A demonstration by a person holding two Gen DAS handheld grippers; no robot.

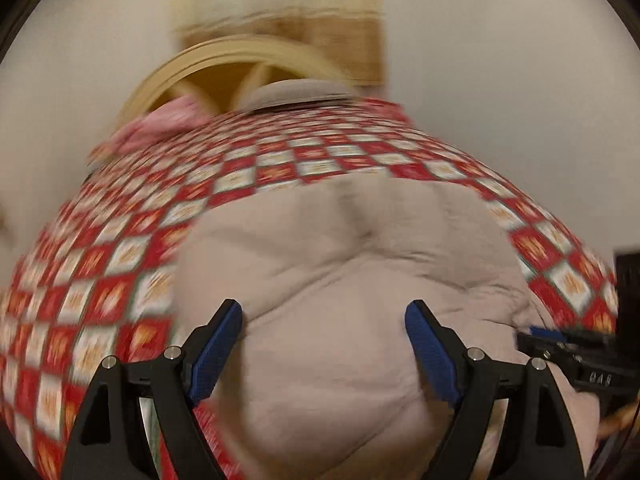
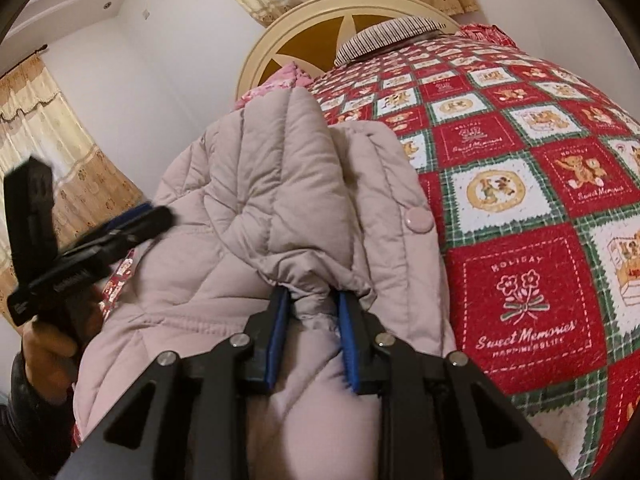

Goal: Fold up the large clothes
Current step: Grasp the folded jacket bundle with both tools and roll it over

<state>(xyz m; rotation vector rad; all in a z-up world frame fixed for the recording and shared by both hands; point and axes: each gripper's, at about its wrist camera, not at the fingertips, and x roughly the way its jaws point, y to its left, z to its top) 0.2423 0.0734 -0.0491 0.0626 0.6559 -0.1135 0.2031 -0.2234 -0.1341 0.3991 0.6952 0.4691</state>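
From the left wrist camera, which is smeared with motion blur, the left tool [image 1: 323, 340] has its blue-padded fingers spread wide with nothing between them, poised above the pale pinkish-beige quilted padded coat [image 1: 340, 264] without touching it. The coat lies on the bed, spread over the red, white and green checked bedspread [image 1: 120, 264], and at the right edge of this view the right tool [image 1: 560, 344] shows as a dark blur beside the coat. Beyond, a cream round headboard [image 1: 200, 64] and a greyish pillow [image 1: 296, 94] sit at the far end of the bed. From the right wrist camera, sharp and steady, the right tool [image 2: 313, 320] is clenched on a bunched end of the coat [image 2: 248, 184], seemingly a sleeve cuff, with the padded sleeve rising ahead of it and lying over the body of the garment; a round pink snap button [image 2: 416, 216] marks the coat's front edge just beside the bedspread [image 2: 520, 288]. The left tool [image 2: 132, 220] is at the left of this view, held in a hand [image 2: 44, 344] near the coat's far side. The step in hand looks like folding a sleeve in across the body. The next move probably calls for laying that sleeve flat on the coat and letting go, while the free left tool finds a hem or the other sleeve to pinch. No containers appear in either view.
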